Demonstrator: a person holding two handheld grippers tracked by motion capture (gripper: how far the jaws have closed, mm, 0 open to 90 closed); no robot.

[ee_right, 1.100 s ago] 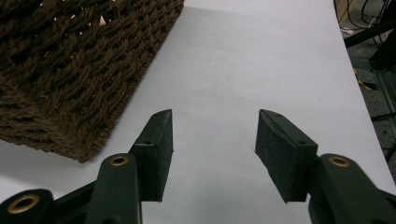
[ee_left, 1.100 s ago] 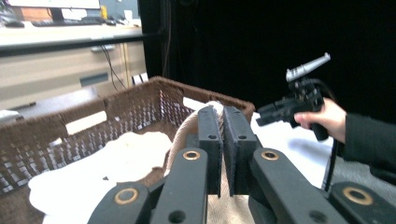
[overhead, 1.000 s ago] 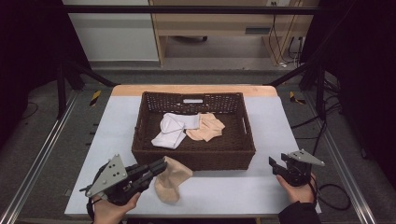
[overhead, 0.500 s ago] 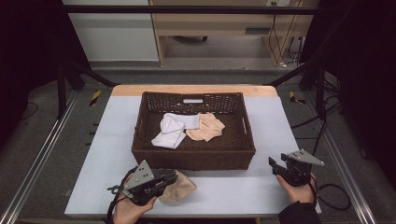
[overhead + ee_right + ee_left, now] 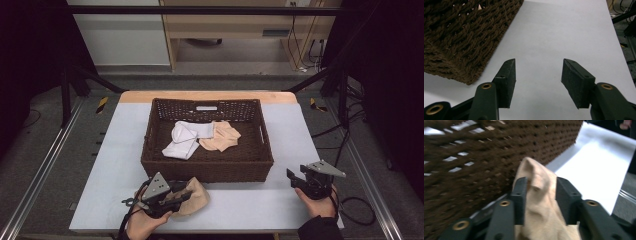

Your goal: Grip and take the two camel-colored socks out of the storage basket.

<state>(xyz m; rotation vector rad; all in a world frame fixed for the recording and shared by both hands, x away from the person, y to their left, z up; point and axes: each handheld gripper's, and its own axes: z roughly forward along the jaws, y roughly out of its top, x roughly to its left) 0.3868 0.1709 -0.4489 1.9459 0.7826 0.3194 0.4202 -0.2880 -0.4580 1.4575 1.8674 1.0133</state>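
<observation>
Limp, light beige cloth sock (image 5: pixel 194 199) lies bunched on the pale worktop (image 5: pixel 250 210) just in front of the dark woven basket (image 5: pixel 207 167), between the left gripper (image 5: pixel 540 195)'s fingers, which have just been opening; soft, non-slip, so pinch its raised fold; right gripper (image 5: pixel 537 82) fingers spread, empty.

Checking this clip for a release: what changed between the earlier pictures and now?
The left gripper came down to the table in front of the basket, carrying the beige cloth. Its jaws have just been opening, the cloth lying loose between them. The right gripper, open and empty, and the basket's cloths stayed put.
</observation>
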